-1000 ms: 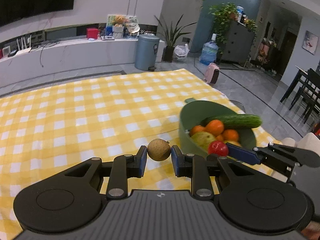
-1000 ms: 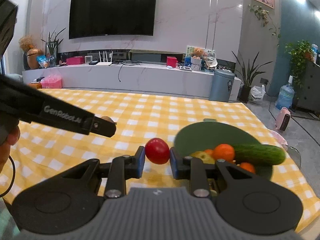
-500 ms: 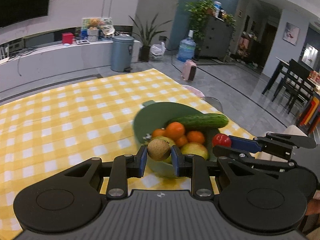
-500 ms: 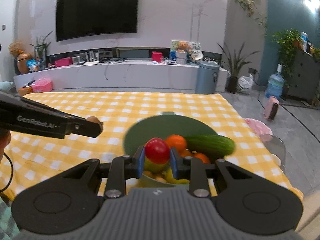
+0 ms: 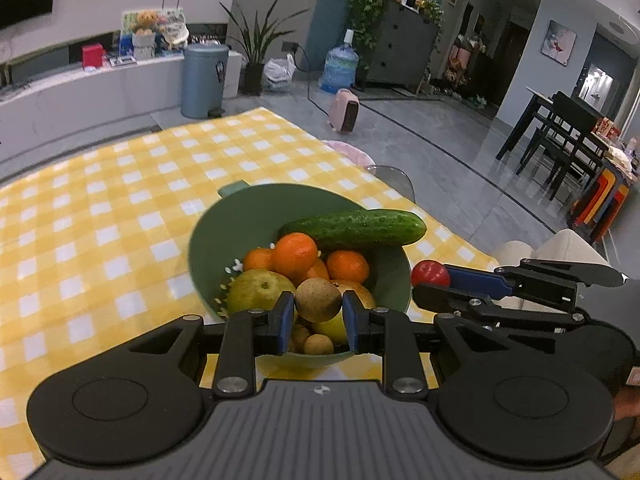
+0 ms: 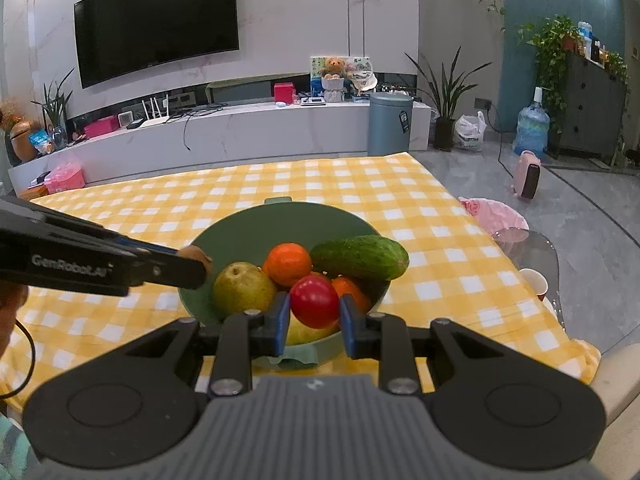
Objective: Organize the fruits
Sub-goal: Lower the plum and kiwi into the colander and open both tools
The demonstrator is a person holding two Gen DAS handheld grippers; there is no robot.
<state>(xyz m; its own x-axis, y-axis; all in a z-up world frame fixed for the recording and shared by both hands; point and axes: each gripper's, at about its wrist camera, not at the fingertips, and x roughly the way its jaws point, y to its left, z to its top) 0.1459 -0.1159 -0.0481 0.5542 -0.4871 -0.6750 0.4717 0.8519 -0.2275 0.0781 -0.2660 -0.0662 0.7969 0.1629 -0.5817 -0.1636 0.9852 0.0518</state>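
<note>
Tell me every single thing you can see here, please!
Round green plastic bowl: one, green, on the tablecloth.
Yellow-and-white checked tablecloth: one, covers the table.
Long bumpy cucumber: one, dark green, lying across the bowl's far side.
Round oranges: at least three, orange, piled in the bowl.
Speckled pear: one, yellow-green, in the bowl.
Small brown round fruits: at least two, low in the bowl.
Tall round bin: one, grey-blue, on the floor.
Water jug: one, blue, on the floor.
Left gripper: shut on a rough brown round fruit.
Right gripper: shut on a shiny red tomato.
</note>
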